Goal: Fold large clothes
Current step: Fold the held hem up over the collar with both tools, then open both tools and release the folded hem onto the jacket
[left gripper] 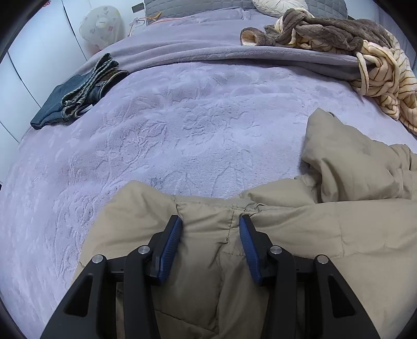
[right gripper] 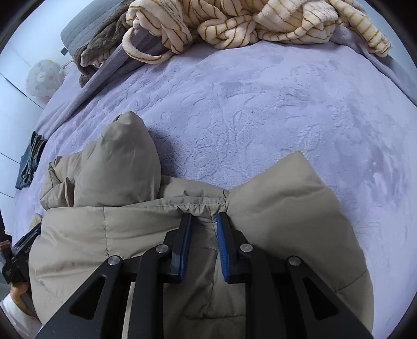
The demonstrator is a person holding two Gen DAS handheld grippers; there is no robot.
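Left wrist view: my left hand-held gripper sits about half open over the beige padded jacket on the lavender bed, pads straddling its gathered hem; grip unclear. Folded jeans lie far left.

Right wrist view: my right hand-held gripper is nearly closed, pinching the jacket's hem. Striped robe at top.

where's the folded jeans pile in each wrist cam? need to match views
Left wrist: folded jeans at upper left, near the left edge of the lilac bedspread.
Right wrist: folded jeans small, at the far left edge, mid-height.
Shared landmark: the cream striped robe, upper right in the left view, top centre in the right.
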